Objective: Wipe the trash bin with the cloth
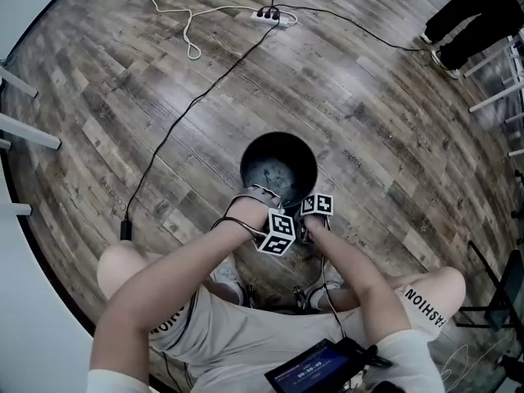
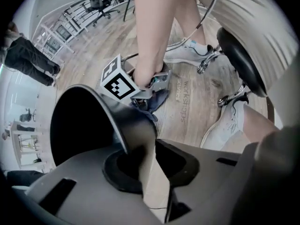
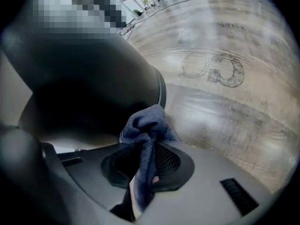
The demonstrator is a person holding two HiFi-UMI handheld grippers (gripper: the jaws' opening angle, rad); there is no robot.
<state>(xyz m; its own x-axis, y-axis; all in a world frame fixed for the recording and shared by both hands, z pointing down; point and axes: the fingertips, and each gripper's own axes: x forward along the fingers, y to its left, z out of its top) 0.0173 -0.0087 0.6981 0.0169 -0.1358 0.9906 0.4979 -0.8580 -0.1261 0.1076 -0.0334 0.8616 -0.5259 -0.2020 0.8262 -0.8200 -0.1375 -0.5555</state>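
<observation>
- Pinching near rim of trash bin point(image 1: 243, 170) on floor point(image 1: 164, 97) with left gripper point(image 2: 145, 168).
- Clamping cloth point(image 3: 145, 123) in right gripper point(image 3: 147, 158) beside bin's outer wall.
- Next, probably: press cloth on wall, rub.

Smooth trash bin point(image 1: 278, 174), nubby woven cloth point(image 3: 146, 125)

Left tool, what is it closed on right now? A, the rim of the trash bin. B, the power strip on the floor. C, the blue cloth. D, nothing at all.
A: the left gripper view shows the left tool clamped on the rim of the trash bin, while the blue cloth is in the right tool.
</observation>
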